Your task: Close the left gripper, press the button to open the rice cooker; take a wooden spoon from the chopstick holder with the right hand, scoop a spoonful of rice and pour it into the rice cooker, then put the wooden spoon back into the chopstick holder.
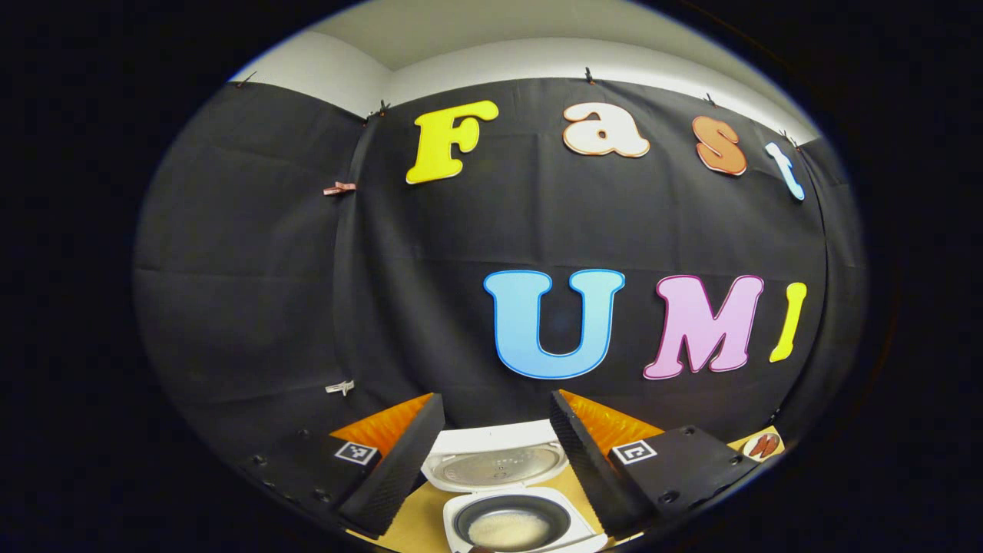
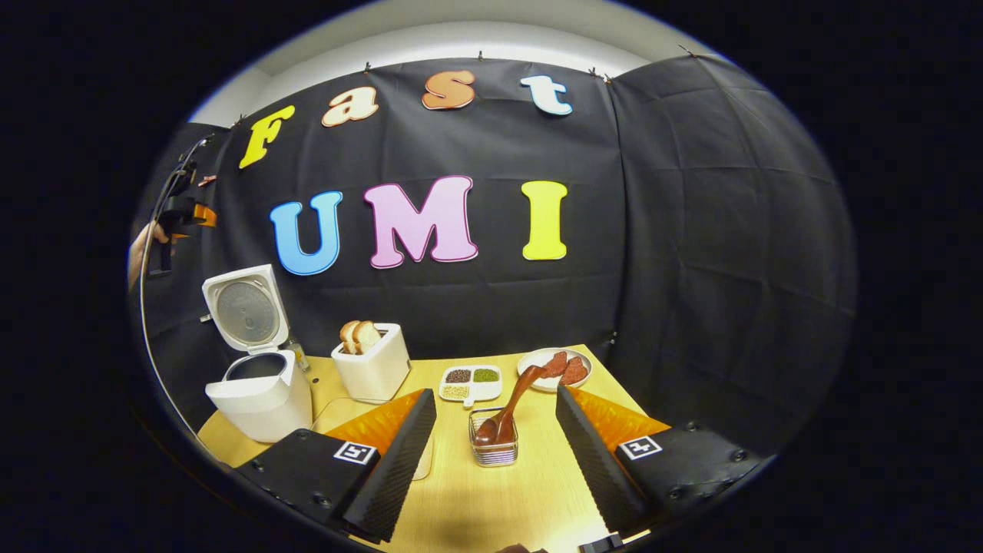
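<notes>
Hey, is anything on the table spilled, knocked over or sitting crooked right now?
Nothing stands out. The white rice cooker stands upright with its lid open and rice in the dark inner pot. The brown wooden spoon leans in the wire chopstick holder, as expected. The white toaster and the white divided grain dish sit level.

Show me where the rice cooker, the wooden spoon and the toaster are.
Rice cooker (image 2: 261, 399): right gripper view, front of its white body.
Wooden spoon (image 2: 516, 398): right gripper view, middle of its handle.
Toaster (image 2: 376, 370): right gripper view, its white side.
</notes>
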`<act>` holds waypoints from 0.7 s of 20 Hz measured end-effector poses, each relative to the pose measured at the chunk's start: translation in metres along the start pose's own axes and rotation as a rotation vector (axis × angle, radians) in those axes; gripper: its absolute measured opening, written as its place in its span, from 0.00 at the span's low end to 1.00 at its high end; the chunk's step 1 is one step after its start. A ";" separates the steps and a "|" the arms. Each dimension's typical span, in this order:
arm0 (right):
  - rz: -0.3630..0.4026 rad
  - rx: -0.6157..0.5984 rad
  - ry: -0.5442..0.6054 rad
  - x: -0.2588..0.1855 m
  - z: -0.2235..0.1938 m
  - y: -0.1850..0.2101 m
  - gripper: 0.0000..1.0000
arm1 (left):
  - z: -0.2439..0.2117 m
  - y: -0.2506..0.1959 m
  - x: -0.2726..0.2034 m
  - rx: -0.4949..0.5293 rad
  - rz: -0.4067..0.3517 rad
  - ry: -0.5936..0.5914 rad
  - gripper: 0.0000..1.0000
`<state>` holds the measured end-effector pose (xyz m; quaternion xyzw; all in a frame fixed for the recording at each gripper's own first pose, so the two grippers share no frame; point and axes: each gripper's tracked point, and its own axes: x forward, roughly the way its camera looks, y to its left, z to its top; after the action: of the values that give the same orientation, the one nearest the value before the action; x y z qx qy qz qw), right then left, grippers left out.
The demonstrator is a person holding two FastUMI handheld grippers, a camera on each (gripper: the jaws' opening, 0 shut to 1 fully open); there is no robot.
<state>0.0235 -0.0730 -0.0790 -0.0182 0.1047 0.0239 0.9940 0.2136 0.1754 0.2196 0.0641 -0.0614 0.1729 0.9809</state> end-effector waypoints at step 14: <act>-0.035 -0.021 -0.001 -0.016 -0.001 0.030 0.98 | -0.089 -0.004 0.126 -0.029 -0.022 0.158 0.95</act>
<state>0.0058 -0.0441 -0.0778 -0.0303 0.1035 0.0076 0.9941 0.3410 0.2262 0.1491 0.0366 0.0146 0.1656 0.9854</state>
